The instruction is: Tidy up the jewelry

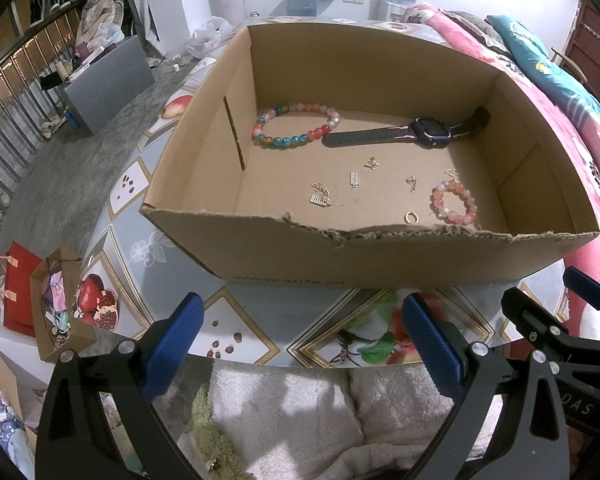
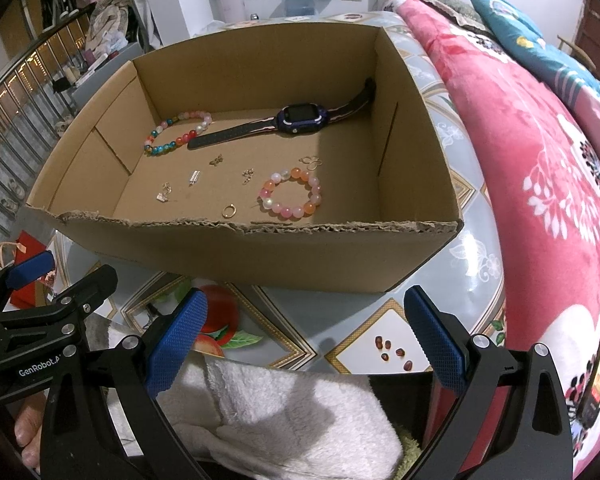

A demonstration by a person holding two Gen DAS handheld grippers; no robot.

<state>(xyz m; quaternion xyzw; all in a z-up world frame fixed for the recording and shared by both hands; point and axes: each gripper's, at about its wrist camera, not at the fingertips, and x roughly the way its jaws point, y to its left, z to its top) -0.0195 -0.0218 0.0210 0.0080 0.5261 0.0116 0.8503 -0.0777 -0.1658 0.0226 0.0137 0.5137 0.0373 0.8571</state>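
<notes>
While both blue-padded tongs, left (image 1: 302, 340) and right (image 2: 306, 340), hover wide open and empty short of the brown cardboard box (image 1: 380, 252) on the counter (image 1: 260, 316), a multicoloured bead bracelet (image 1: 296, 126), a dark purple wristwatch (image 1: 404, 134), a pink-orange bead bracelet (image 1: 454, 202) and small gold charms (image 1: 320, 196) lie spread apart on the box's floor, each easy to single out.

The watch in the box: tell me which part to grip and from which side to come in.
Grip the long free strap of the watch, left of its face, coming straight down from above with the fingers across the strap's width. It lies flat on the cardboard box floor, narrow and clear on its near side; the other strap end sits against the far right wall, and the multicoloured bracelet crowds the strap tip.
</notes>
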